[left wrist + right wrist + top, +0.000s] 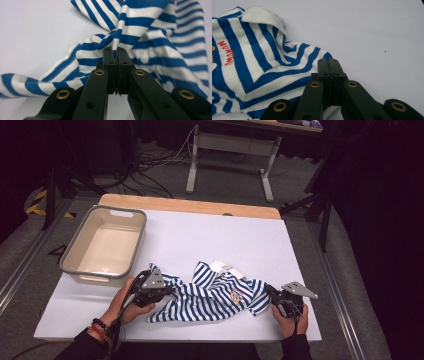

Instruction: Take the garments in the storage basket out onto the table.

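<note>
Both the left claw (115,53) and right claw (328,62) pinch the striped shirt (215,292); pull apart evenly, low over the tabletop (200,230), to flatten it

Blue-white striped shirt (215,292) — crumpled (white collar up), table's near edge.

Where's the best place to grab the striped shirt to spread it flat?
Probably at its two outer ends, coming in low from each side. The striped shirt lies bunched across the table; the left gripper and right gripper already pinch its opposite edges, so pulling them apart should flatten it.
</note>
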{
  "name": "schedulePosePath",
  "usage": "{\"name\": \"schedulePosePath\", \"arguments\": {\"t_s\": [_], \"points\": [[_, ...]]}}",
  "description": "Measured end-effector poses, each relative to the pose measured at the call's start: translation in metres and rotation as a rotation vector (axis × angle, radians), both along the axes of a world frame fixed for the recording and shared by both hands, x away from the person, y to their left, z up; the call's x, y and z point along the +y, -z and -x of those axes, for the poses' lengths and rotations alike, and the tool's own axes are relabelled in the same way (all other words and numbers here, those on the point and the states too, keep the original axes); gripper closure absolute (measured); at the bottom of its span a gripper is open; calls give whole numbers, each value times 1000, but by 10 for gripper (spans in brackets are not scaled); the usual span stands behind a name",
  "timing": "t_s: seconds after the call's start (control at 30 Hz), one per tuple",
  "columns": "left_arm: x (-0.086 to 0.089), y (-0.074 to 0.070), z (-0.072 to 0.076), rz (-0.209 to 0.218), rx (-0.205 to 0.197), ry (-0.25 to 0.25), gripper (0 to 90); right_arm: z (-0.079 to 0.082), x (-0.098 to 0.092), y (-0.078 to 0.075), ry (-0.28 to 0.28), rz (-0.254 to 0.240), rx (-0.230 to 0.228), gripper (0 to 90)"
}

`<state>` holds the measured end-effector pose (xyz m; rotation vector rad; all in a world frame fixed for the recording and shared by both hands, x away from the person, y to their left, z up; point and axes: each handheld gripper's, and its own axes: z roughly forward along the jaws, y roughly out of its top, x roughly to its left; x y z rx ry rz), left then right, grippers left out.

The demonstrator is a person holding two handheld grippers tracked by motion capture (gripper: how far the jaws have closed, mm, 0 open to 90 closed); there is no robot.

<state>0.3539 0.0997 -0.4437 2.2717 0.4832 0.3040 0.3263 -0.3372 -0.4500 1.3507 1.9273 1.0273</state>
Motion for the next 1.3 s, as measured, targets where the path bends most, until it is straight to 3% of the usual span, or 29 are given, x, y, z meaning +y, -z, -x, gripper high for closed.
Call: {"name": "schedulePosePath", "arguments": {"t_s": [0.33,0.63,0.83,1.07,1.3], "points": [[9,8,15,2,28,3,880,0,4,3,-10,53,-1,899],[9,11,20,-31,15,18,878,-7,7,5,-23,79,7,897],[8,10,20,-59,-1,32,876,-6,4,5,-15,69,3,893],[9,5,18,-34,-9,16,809,-5,2,4,-20,67,-3,883],[13,-7,20,15,-66,-11,671,-3,-1,2,-17,56,-24,851]]}}
